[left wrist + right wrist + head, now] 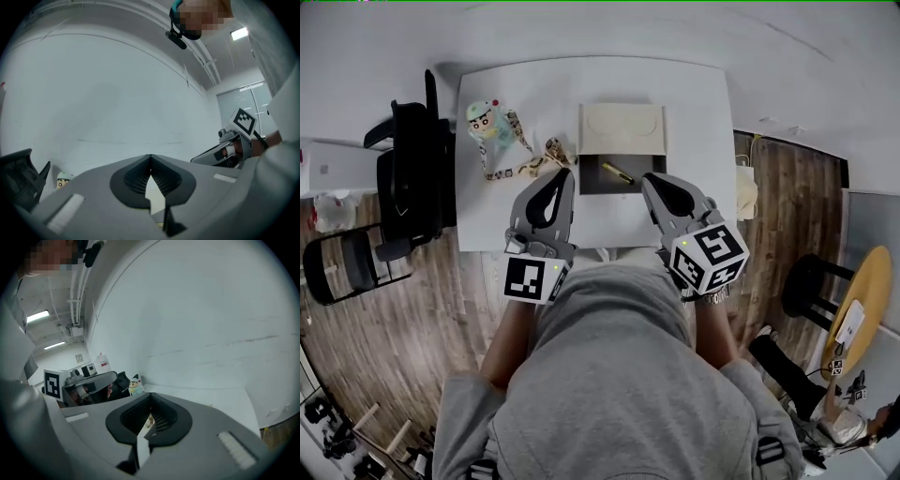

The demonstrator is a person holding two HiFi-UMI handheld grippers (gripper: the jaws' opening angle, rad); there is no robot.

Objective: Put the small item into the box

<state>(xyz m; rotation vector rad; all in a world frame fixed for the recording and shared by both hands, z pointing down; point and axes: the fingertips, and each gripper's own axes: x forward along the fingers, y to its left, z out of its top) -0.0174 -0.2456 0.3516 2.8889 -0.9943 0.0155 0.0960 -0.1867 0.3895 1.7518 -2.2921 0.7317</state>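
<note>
table [487,141] white | box [623,131] cream, dark inside | small item [617,173] gold

Smooth matt white table [487,225], matt cream box [622,131], grained wood floor [412,309].

The person holds both arms forward and close together in front of the chest. The bare left forearm [508,337] and bare right forearm [719,333] come out from grey sleeves. The grey plastic left gripper [564,178] points to the far side and leans a little to the right. Its jaws are pressed together at the tips and nothing is between them. The grey plastic right gripper [649,181] points far and leans to the left, so the two tips are near each other but apart. Its jaws also meet at the tips, with nothing inside. Each gripper carries a black-and-white marker cube [532,278] at its near end. A metal wristband [712,298] sits on the right wrist.
</note>
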